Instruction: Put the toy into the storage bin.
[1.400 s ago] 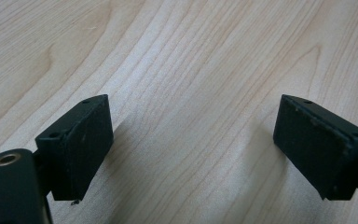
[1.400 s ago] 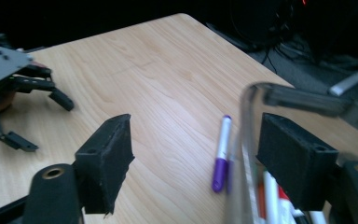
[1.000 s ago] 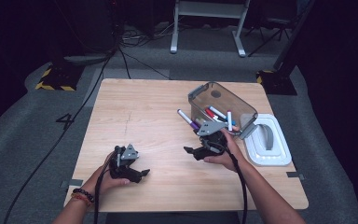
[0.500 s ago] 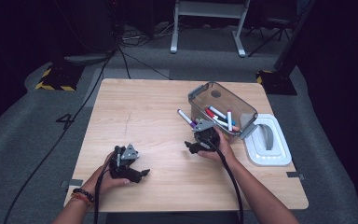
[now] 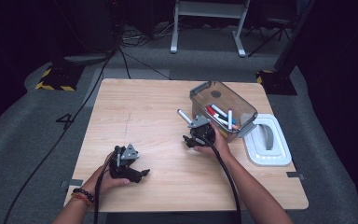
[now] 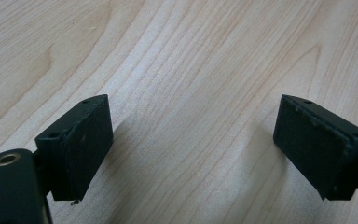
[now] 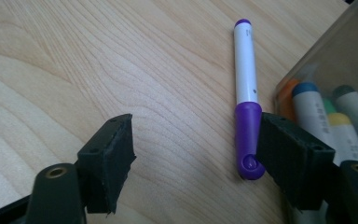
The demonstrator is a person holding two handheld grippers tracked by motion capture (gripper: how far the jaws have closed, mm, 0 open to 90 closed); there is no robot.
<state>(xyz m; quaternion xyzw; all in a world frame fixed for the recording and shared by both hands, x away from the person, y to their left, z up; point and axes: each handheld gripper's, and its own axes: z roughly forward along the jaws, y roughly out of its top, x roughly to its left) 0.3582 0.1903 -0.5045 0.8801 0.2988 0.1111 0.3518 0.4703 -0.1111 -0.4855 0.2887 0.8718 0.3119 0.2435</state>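
Right gripper [image 7: 191, 163] came down since second ago, jaws just closing, not pinching yet; white marker with purple cap [image 7: 247, 112] lies between them on light wooden table [image 5: 144, 107], at 9 o'clock of clear plastic box [image 5: 223, 100]. I grab next. Left gripper [image 6: 191, 149] apart, holding nothing.

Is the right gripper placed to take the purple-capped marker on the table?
Probably yes: the right gripper has its jaws open, the purple-capped marker lies between them beside one jaw, though the clear bin crowds that side.
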